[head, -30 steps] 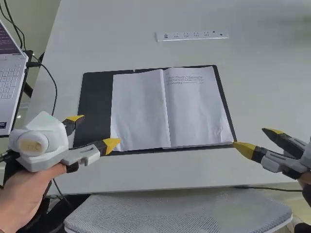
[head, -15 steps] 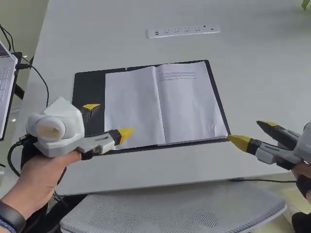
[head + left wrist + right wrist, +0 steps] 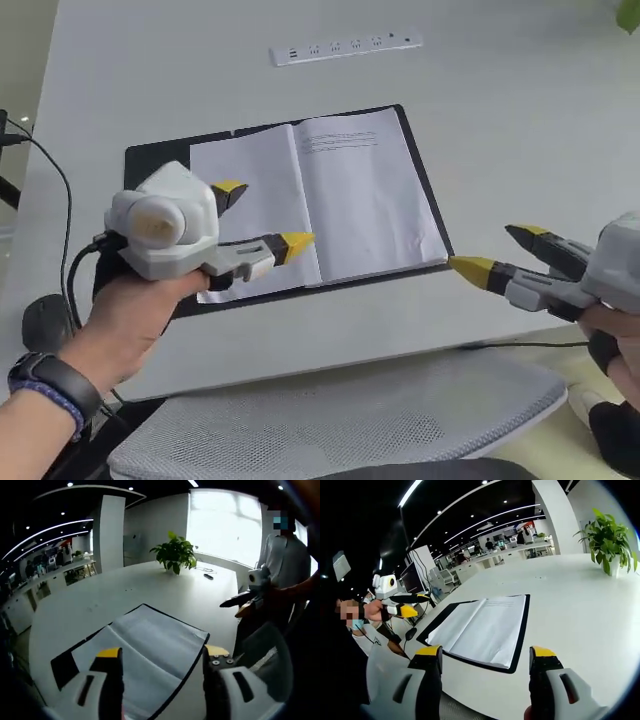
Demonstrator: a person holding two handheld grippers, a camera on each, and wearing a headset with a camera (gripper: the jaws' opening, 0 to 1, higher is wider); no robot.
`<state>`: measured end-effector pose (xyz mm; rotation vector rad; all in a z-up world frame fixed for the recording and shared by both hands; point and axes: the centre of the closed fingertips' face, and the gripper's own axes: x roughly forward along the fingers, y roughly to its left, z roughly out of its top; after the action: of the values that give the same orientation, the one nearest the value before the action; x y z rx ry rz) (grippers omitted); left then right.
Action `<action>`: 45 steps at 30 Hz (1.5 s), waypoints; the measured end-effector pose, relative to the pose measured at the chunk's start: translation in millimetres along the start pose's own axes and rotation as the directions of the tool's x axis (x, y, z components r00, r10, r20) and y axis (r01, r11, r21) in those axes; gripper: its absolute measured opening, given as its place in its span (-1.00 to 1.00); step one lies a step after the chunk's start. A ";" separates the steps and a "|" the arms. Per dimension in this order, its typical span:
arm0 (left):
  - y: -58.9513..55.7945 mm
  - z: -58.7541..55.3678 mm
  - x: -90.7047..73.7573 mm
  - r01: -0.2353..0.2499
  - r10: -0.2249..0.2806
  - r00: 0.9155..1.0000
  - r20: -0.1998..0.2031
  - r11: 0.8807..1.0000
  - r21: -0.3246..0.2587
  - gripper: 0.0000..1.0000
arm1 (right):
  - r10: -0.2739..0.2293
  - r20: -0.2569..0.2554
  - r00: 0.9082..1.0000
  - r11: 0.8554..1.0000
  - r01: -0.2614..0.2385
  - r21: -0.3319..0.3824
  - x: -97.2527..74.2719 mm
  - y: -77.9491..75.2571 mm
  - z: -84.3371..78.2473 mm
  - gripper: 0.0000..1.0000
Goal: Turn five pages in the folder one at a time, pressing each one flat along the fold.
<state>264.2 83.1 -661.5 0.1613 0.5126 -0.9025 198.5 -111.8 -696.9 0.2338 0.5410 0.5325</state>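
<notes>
A black folder [image 3: 150,160] lies open on the white table, its white pages [image 3: 350,190] spread flat on both sides of the fold. My left gripper [image 3: 262,216] hovers open above the folder's left page, nothing between its yellow tips. My right gripper [image 3: 495,254] stands open just off the folder's near right corner, apart from it and holding nothing. The folder [image 3: 150,645] lies ahead of the left gripper [image 3: 162,655] in the left gripper view. In the right gripper view the folder [image 3: 485,625] lies beyond the open right gripper [image 3: 485,652].
A white power strip [image 3: 345,46] lies at the table's far side. A black cable [image 3: 60,180] runs along the left edge. A grey mesh chair [image 3: 330,420] sits under the table's near edge. A potted plant [image 3: 607,545] stands farther along the table.
My left gripper has risen and moved right, from beside the folder's left edge to above its left page. The right gripper stays near the corner. The head camera has shifted.
</notes>
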 end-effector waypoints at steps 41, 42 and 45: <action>-80.5 -47.5 161.6 0.126 -0.127 0.984 -0.122 0.992 -0.017 0.10 | 0.016 -0.023 1.000 0.999 -0.015 0.042 -1.2 -0.5 -12.4 0.32; -81.4 -49.5 163.9 0.123 -0.123 0.984 -0.126 0.992 -0.014 0.09 | 0.016 -0.023 1.000 0.999 -0.015 0.042 -1.2 -0.7 -12.3 0.32; -84.8 -55.5 171.7 0.112 -0.114 0.985 -0.133 0.993 -0.019 0.02 | 0.014 -0.021 1.000 0.999 -0.013 0.049 -1.4 -2.3 -12.1 0.32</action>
<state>265.4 -71.6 -787.2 0.1848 0.6570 -1.0038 191.9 -113.7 -707.1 0.2789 0.5743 0.5356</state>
